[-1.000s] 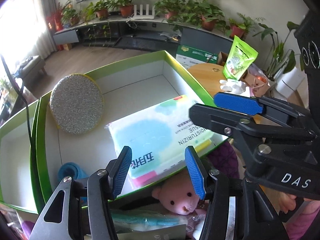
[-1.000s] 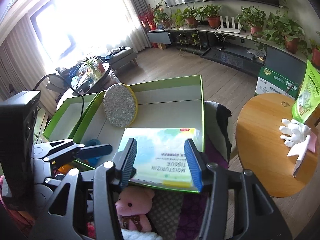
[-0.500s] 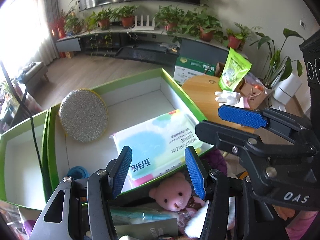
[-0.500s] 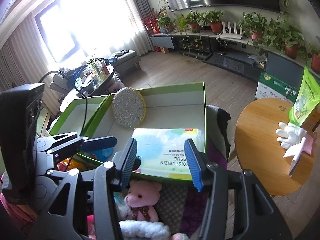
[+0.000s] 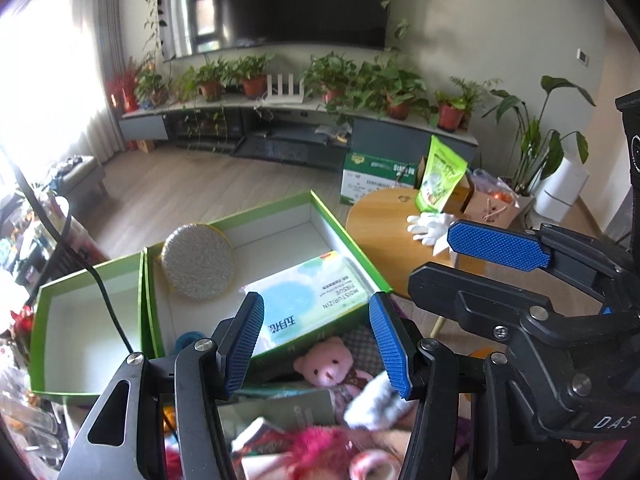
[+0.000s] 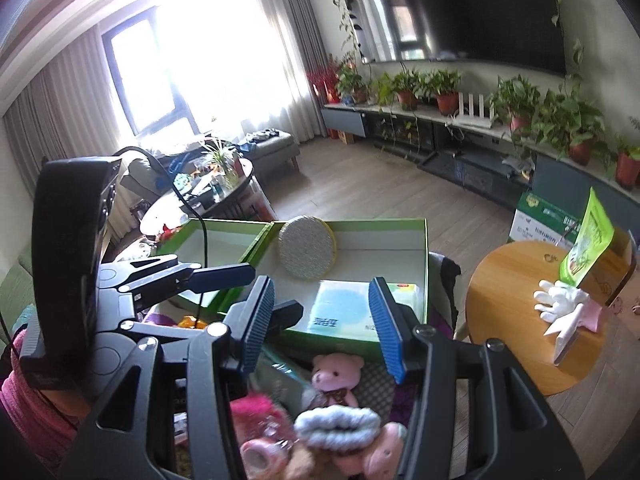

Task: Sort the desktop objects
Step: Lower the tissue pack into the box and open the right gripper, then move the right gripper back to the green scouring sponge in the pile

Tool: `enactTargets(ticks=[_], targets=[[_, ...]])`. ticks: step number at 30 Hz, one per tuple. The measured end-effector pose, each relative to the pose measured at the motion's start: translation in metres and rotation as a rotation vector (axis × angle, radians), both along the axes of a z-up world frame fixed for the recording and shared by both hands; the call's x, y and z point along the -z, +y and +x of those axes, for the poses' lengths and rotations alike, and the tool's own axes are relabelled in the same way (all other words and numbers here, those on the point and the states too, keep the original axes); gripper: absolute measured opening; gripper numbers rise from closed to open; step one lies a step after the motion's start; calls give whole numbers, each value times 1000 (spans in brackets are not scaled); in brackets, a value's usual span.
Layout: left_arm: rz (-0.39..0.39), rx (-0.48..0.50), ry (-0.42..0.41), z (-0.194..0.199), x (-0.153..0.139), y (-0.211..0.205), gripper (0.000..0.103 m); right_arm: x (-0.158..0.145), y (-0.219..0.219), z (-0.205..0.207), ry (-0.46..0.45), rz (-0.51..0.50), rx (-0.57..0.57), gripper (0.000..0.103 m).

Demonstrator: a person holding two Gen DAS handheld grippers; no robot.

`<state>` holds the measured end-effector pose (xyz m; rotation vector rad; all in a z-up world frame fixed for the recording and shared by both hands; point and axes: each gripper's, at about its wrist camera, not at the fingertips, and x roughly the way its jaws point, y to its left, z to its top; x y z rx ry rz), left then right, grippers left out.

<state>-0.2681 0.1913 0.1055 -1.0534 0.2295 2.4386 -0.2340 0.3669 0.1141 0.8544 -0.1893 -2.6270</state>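
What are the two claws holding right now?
Nothing. The left claw and the right claw are both open and empty, above the pink teddy bear without touching it.

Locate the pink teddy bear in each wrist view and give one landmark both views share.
Left wrist: pink teddy bear low at center, between the open left tongs.
Right wrist: pink teddy bear low at center, between the open right tongs.
Shared landmark: the tissue pack behind it.
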Motion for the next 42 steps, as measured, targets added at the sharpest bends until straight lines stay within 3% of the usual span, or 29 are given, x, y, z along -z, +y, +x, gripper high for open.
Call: enactTargets(ticks=[13, 23, 26, 42], targets=[[64, -17, 69, 74, -36, -36, 56, -35, -15, 86, 77, 37, -33, 51], [95, -54, 77, 135, -18, -58, 56, -27, -30, 138, 88, 86, -85, 51], [94, -77, 92, 149, -12, -62, 56, -23, -30, 148, 86, 74, -90, 57], [82, -114, 24, 190, 34, -58, 56, 19, -22, 180, 26, 75, -93, 57]])
